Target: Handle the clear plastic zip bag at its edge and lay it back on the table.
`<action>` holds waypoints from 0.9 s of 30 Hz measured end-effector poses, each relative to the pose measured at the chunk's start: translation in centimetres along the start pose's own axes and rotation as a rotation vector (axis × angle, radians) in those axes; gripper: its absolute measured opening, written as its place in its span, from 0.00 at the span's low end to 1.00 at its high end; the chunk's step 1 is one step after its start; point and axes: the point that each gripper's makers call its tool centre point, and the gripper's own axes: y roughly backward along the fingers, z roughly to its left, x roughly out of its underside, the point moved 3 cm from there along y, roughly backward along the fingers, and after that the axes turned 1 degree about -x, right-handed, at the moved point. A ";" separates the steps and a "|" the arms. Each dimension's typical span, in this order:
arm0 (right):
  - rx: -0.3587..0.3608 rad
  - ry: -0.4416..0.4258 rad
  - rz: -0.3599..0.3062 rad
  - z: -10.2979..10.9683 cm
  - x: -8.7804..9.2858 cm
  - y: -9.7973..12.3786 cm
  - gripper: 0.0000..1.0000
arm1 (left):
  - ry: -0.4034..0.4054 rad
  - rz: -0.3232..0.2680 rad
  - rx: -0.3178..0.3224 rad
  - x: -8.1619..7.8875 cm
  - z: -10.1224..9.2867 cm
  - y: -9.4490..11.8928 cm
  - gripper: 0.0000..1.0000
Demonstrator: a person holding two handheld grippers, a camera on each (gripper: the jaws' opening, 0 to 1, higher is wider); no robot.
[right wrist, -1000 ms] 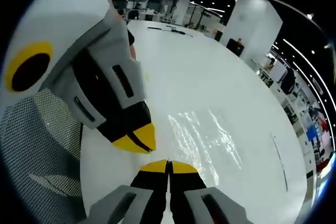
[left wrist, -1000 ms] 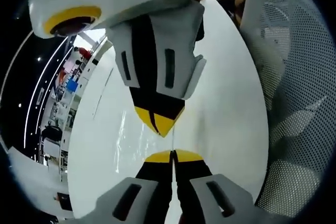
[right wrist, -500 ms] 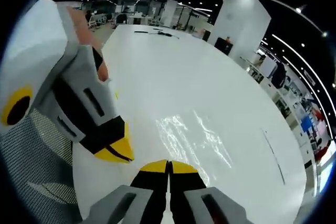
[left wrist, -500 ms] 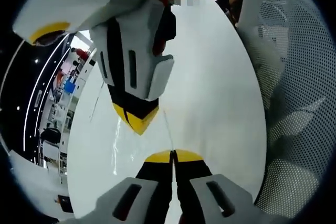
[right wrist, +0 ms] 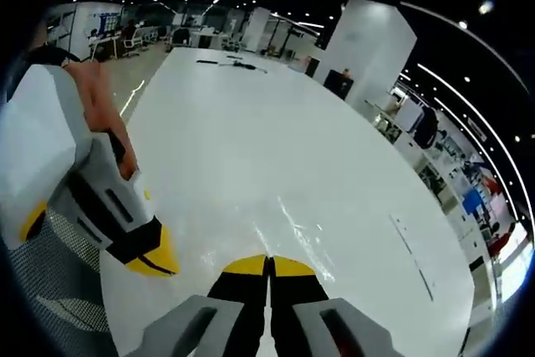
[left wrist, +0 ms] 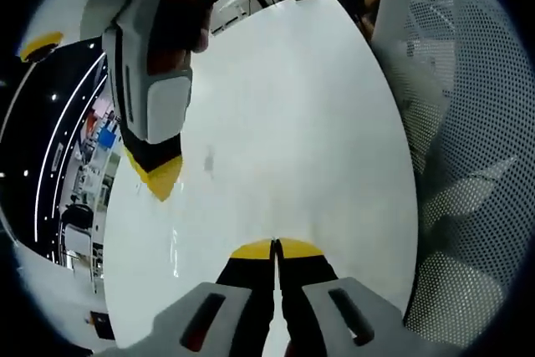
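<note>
The clear zip bag [right wrist: 291, 230] shows as a faint glossy patch on the white table [right wrist: 251, 140], just ahead of my right gripper [right wrist: 269, 265]. That gripper's yellow-tipped jaws are shut. Whether they pinch the bag's edge, I cannot make out. In the left gripper view the bag is a thin streak of glare [left wrist: 176, 248]. My left gripper [left wrist: 276, 248] is shut low over the table [left wrist: 318, 106], with nothing visible between its tips. The right gripper [left wrist: 157, 180] hangs at upper left, well apart from it. The left gripper [right wrist: 153, 258], held by a hand, shows at lower left.
A white mesh chair [left wrist: 451, 165] stands along the table's near edge and shows again as mesh [right wrist: 50, 307]. Cables [right wrist: 226, 63] lie at the table's far end. A thin dark line [right wrist: 410, 248] marks the tabletop to the right. A white pillar [right wrist: 368, 48] stands beyond.
The two grippers, tip to tip a second ago, have drawn apart. Each has slid toward the edge of the other's view. Both stay shut, and the bag's glare looks smaller.
</note>
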 end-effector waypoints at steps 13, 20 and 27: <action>0.032 0.033 -0.020 -0.8 -1.3 0.8 0.00 | 0.014 0.002 -0.001 0.2 0.0 -0.2 0.00; 0.041 0.041 -0.023 -1.0 -1.6 1.3 0.00 | 0.016 0.001 -0.006 0.1 0.1 0.1 0.00; 0.044 0.045 -0.023 -1.4 -1.6 1.1 0.00 | 0.002 0.001 -0.007 -0.1 0.3 0.2 0.00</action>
